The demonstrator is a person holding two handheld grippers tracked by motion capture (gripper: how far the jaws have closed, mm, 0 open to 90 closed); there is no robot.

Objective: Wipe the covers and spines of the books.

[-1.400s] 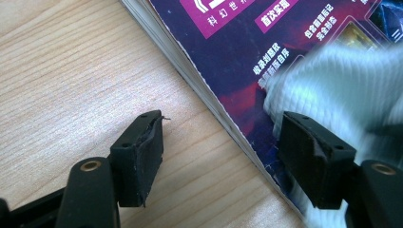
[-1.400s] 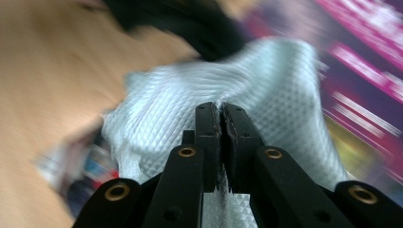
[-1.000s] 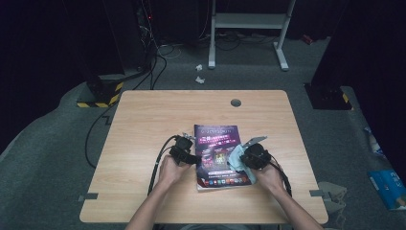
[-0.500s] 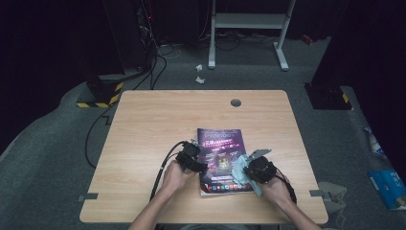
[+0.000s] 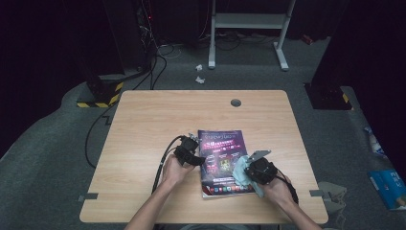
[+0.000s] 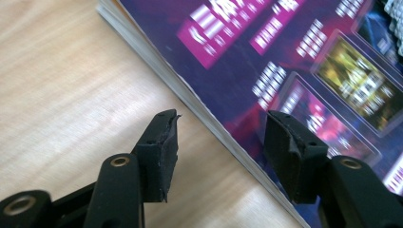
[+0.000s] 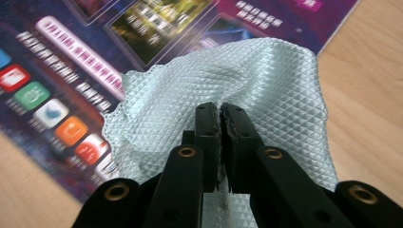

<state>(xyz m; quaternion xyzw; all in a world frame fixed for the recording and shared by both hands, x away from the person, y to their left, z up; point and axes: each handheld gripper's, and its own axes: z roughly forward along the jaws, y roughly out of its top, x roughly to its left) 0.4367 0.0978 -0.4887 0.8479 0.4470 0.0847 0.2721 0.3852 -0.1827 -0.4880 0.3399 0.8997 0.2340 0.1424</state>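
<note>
Right fingers (image 7: 219, 137) pinch the cloth (image 7: 266, 85) over my magazine (image 5: 221, 160) — left fingers (image 6: 218, 156) spread, straddling its near edge, long axis running away.

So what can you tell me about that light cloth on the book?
The cloth is pale mint-green with a small diamond weave, like a soft cleaning cloth. It is bunched and wrinkled, not spread flat. The right gripper has its fingers shut on a fold of it. It lies on the glossy purple magazine, near that cover's lower right part, and one edge reaches past the cover toward the wooden table. In the high view it shows as a light patch beside the person's right hand.
</note>
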